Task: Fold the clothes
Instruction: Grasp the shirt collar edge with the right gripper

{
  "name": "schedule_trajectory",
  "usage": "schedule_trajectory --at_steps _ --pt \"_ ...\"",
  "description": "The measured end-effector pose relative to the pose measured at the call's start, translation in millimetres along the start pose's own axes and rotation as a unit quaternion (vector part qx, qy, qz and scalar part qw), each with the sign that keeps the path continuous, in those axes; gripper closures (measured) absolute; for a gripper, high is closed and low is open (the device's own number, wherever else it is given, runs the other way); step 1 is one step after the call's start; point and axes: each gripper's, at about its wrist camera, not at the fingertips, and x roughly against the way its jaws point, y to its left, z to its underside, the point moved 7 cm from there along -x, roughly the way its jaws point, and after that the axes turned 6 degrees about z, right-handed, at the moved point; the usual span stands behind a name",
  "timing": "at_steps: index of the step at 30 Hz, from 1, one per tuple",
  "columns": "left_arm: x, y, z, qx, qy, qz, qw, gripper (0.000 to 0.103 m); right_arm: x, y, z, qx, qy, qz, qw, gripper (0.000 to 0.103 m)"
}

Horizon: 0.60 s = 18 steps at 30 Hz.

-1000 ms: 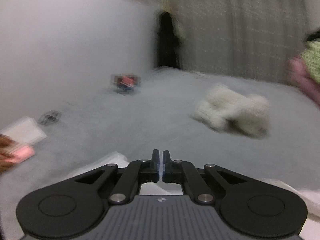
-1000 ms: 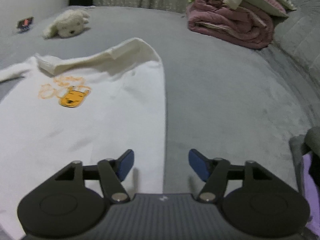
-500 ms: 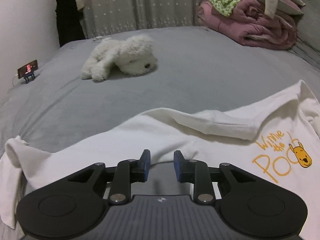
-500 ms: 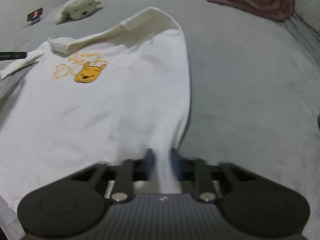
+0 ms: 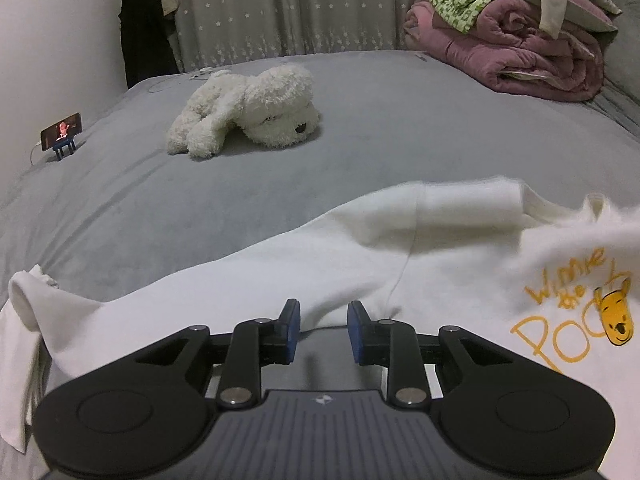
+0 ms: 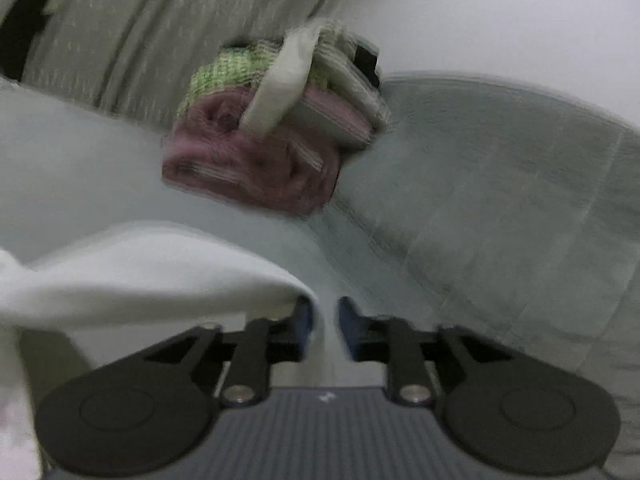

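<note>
the white shirt [image 5: 360, 272] lies spread on the grey bed [image 5: 360, 140]. the left tool [image 5: 319, 330] is partly open over its edge; the right tool [image 6: 322, 322], jaws opening, has lifted shirt fabric between them.

Ahead of the left gripper [image 5: 319, 332] the grey bed [image 5: 360, 148] lies bare past the white shirt [image 5: 304, 264], giving wide room to pass between the plush dog [image 5: 248, 110] and the bedding pile [image 5: 516, 44]. The dog blocks the far middle, and a phone on a stand [image 5: 62, 136] sits near the left edge by the wall. The bedding pile fills the far right corner against the curtain [image 5: 280, 8].
</note>
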Motion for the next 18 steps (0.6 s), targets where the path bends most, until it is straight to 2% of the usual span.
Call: schedule_trajectory --at_steps 2,4,6,8,10,12,15,16,18 --pt "0.8 1.9 0.0 -0.007 -0.002 -0.004 1.0 0.078 -16.4 20.5 19.8 0.04 0.046 -0.011 0.998 0.08" --pt "1.1 4.6 -1.6 -0.009 -0.006 -0.003 0.9999 0.078 -22.2 32.3 27.6 0.052 0.064 -0.019 0.996 0.08" --pt "0.5 7.0 -3.2 -0.001 -0.006 0.003 1.0 0.077 -19.9 38.7 24.5 0.047 0.06 -0.033 0.997 0.072" --pt "-1.8 6.9 -2.4 0.013 0.0 0.011 0.9999 0.076 -14.5 43.7 22.0 0.051 0.053 -0.042 0.996 0.054" --pt "-3.3 2.9 -0.9 0.018 0.007 0.022 0.9996 0.076 -11.5 52.6 23.5 0.059 0.054 -0.054 0.995 0.054" --pt "-3.9 -3.2 0.9 0.016 0.012 0.033 0.9992 0.076 -6.0 67.7 29.0 0.052 0.07 -0.095 0.992 0.054" --pt "-4.2 -11.0 3.1 0.011 0.017 0.045 0.9988 0.075 4.3 82.9 31.5 0.021 0.099 -0.182 0.978 0.054" --pt "-3.9 -12.6 3.9 0.011 0.018 0.047 0.9987 0.074 5.4 85.0 30.3 0.012 0.103 -0.201 0.974 0.054" --pt "-4.2 -14.5 5.8 0.019 0.023 0.056 0.998 0.074 3.2 84.6 23.1 0.001 0.097 -0.214 0.972 0.054"
